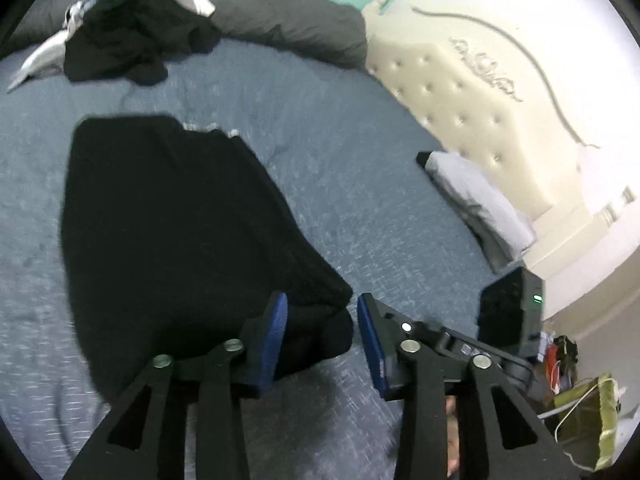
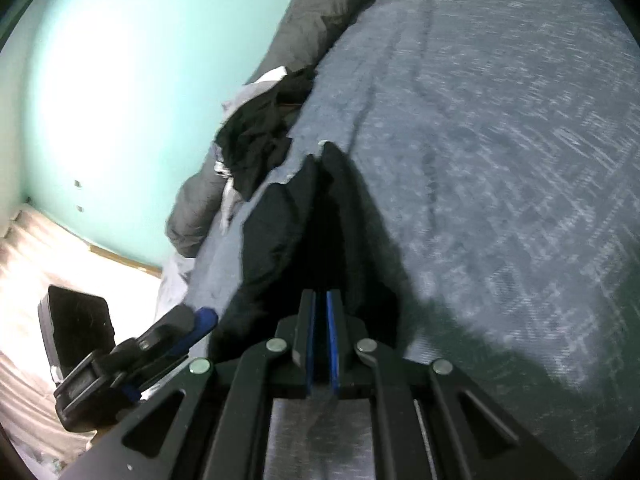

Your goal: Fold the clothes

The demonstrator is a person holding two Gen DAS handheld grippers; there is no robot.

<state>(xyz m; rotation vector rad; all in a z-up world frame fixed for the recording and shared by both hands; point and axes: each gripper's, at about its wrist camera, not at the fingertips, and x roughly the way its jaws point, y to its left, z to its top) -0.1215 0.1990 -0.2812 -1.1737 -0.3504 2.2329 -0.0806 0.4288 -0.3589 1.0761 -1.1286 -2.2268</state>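
- The black garment [image 1: 180,240] lies spread on the blue-grey bed cover [image 1: 340,180], its long axis running from the near edge of the bed away toward the heap of unfolded clothes [image 1: 128,28] by the rolled grey duvet [image 1: 280,20].
- The left gripper [image 1: 322,320] hangs over the garment's near right corner, jaws apart, with a bunched bit of black cloth in the gap between the blue pads [image 1: 276,332]; nothing is pinched there.
- The right gripper [image 2: 321,320] has its pads pressed together. Black cloth rises in a ridge straight ahead of its tips, so it is probably clamped on the garment's near edge, though the pinch itself is hidden in shadow and blur.
- In the right wrist view the garment [image 2: 304,232] runs forward from the claw along the same line as the fingers, and the left gripper [image 2: 188,328] sits just to the garment's left.
- Judged from this, both claws are at the garment's near end, the right one nearer; any fold would carry that end along the long axis toward the heap.
- A folded pale piece [image 1: 476,196] lies well apart from the garment, beside the headboard [image 1: 460,80].
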